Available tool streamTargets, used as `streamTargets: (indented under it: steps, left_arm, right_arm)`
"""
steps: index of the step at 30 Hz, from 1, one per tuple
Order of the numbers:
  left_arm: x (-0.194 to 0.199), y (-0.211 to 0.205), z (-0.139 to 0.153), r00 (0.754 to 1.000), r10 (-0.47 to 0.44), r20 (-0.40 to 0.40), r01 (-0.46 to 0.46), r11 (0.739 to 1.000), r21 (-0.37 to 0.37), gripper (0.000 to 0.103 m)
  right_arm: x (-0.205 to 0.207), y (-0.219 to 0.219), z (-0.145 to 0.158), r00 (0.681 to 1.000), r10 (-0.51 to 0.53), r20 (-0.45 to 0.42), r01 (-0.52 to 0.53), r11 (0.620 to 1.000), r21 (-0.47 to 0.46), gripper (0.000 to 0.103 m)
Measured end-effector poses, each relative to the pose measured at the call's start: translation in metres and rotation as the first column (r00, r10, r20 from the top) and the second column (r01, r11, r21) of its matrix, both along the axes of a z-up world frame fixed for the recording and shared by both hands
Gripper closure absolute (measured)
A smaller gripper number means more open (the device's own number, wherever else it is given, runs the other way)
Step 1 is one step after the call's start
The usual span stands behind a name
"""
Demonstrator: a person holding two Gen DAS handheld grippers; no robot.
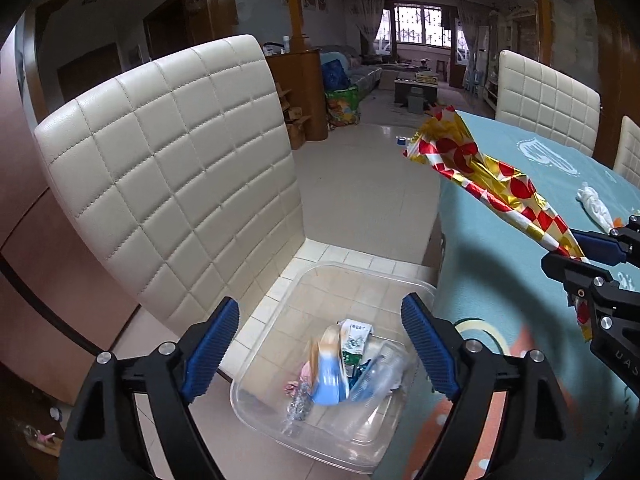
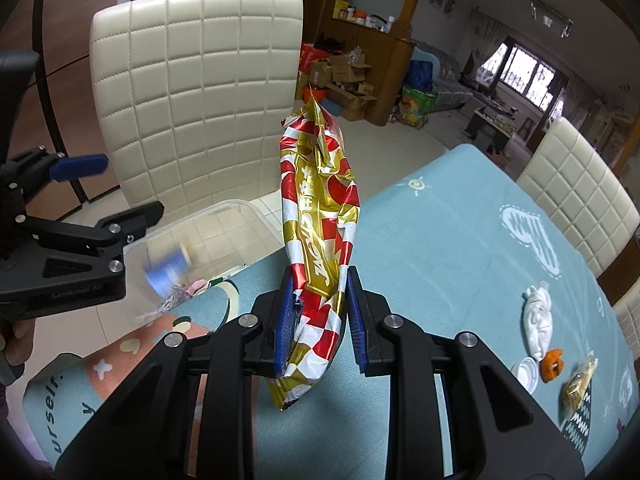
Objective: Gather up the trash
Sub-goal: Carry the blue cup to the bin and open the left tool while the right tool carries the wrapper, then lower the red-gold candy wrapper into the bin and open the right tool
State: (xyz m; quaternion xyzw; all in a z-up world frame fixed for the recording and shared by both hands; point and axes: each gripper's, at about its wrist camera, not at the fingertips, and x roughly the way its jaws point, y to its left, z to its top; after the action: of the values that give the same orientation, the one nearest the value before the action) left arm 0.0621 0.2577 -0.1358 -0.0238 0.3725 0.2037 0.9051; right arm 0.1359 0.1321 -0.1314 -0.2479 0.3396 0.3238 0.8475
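Observation:
My right gripper (image 2: 318, 316) is shut on a red, white and gold snack wrapper (image 2: 318, 216) and holds it above the table's left edge; the wrapper also shows in the left wrist view (image 1: 486, 178). My left gripper (image 1: 320, 344) is open and empty above a clear plastic bin (image 1: 280, 420) on the chair seat. In the bin lie a blurred blue packet (image 1: 330, 376), a small carton (image 1: 354, 338), a clear bottle (image 1: 380, 376) and foil scraps. The bin also shows in the right wrist view (image 2: 224, 216).
A cream quilted chair (image 1: 172, 168) stands behind the bin. On the teal tablecloth (image 2: 440, 240) lie a crumpled white tissue (image 2: 538, 320), a white lid (image 2: 526, 372), an orange scrap (image 2: 552, 364) and a small yellow packet (image 2: 578, 388). More chairs (image 2: 576, 188) stand on the far side.

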Motion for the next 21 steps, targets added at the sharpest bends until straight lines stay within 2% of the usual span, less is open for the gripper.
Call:
streamTargets:
  steps: [4, 10, 17, 19, 20, 21]
  left_arm:
    - [-0.002, 0.002, -0.004, 1.0, -0.003, -0.013, 0.003, 1.0, -0.013, 0.021]
    - [-0.011, 0.002, -0.008, 1.0, 0.0, -0.032, 0.0, 1.0, 0.01, 0.021]
    - [-0.025, 0.012, -0.006, 0.999, 0.025, -0.035, -0.025, 1.0, -0.002, 0.021]
    - [-0.029, 0.015, -0.006, 0.999, 0.029, -0.037, -0.03, 0.999, -0.016, 0.021]
    - [-0.031, 0.017, -0.005, 0.999, 0.035, -0.037, -0.036, 0.999, -0.015, 0.021]
    - [-0.032, 0.017, -0.005, 0.999, 0.039, -0.037, -0.039, 0.999, -0.013, 0.021]
  right_arm:
    - [0.003, 0.002, -0.004, 1.0, 0.001, -0.01, -0.001, 1.0, -0.005, 0.076]
    - [0.001, 0.015, -0.006, 0.999, 0.024, -0.026, -0.024, 1.0, 0.0, 0.076]
    - [-0.007, 0.036, 0.001, 0.997, 0.067, -0.038, -0.065, 0.997, 0.029, 0.075]
    - [-0.009, 0.04, 0.004, 0.997, 0.076, -0.031, -0.075, 0.997, 0.037, 0.068]
    - [-0.011, 0.04, 0.006, 0.997, 0.079, -0.025, -0.078, 0.996, 0.044, 0.053]
    - [-0.013, 0.04, 0.01, 0.997, 0.075, -0.008, -0.075, 0.996, 0.054, 0.029]
